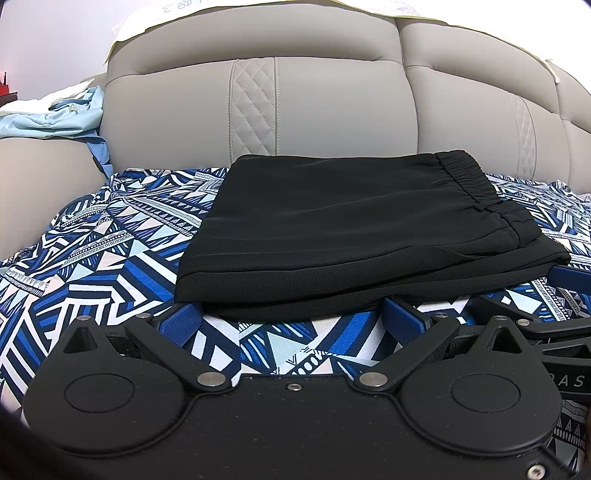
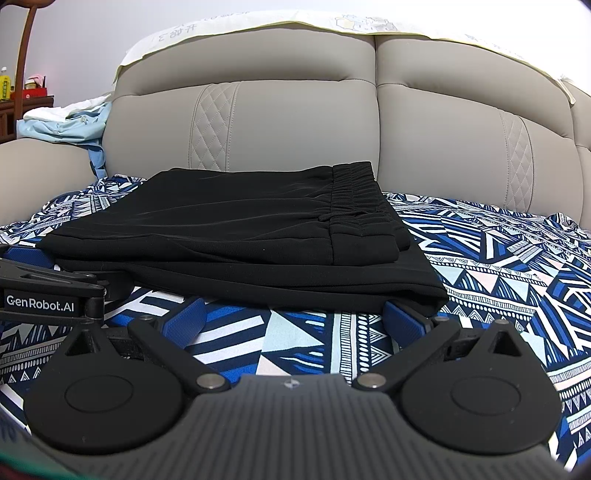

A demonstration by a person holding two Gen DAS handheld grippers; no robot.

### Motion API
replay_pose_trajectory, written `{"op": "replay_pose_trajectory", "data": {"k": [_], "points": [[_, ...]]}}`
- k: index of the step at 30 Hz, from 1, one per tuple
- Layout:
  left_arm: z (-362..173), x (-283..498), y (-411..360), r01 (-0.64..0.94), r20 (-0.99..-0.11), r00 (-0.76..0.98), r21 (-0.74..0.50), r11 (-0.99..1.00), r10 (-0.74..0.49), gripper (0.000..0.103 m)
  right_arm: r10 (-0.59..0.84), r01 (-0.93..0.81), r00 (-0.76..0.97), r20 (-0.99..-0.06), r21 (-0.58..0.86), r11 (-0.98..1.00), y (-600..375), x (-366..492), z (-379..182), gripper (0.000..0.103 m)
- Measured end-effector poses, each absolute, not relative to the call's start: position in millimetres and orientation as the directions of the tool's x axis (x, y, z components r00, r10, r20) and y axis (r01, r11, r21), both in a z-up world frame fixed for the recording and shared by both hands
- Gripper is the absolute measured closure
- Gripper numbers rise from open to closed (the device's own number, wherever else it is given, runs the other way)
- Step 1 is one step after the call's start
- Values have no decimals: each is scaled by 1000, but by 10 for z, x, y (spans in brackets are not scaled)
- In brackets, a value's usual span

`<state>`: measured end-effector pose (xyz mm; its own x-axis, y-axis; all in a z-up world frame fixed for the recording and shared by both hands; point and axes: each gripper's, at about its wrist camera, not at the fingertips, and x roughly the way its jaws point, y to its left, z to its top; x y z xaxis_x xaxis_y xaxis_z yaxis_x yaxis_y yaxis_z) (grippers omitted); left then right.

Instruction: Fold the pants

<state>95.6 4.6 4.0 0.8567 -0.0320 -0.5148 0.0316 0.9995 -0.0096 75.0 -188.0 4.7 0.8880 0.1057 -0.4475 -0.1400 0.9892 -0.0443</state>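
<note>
Black pants (image 1: 351, 229) lie folded in a flat stack on the blue patterned cover (image 1: 110, 258), elastic waistband to the right. My left gripper (image 1: 291, 314) is open at the stack's near edge, its blue fingertips (image 1: 183, 321) touching or just under the hem. My right gripper (image 2: 293, 314) is open too, at the near right corner of the pants (image 2: 240, 236), with its right fingertip tucked under that corner. The two tools sit side by side. A blue finger (image 1: 569, 277) of the right one shows in the left wrist view. The left tool's body (image 2: 40, 299) shows in the right wrist view.
A grey padded sofa backrest (image 2: 295, 122) rises right behind the pants. Light blue and white clothes (image 2: 70, 122) are heaped on the left armrest. A pale printed cloth (image 2: 258, 22) drapes over the backrest top. A wooden shelf with a bottle (image 2: 4, 83) stands far left.
</note>
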Motion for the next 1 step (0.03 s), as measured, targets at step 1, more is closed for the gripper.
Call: {"op": "replay_pose_trajectory", "data": {"k": [1], "points": [[40, 956, 47, 32, -515, 857, -9, 999, -32, 0, 106, -140, 888, -447, -44, 989, -1879, 750, 47, 0]]}}
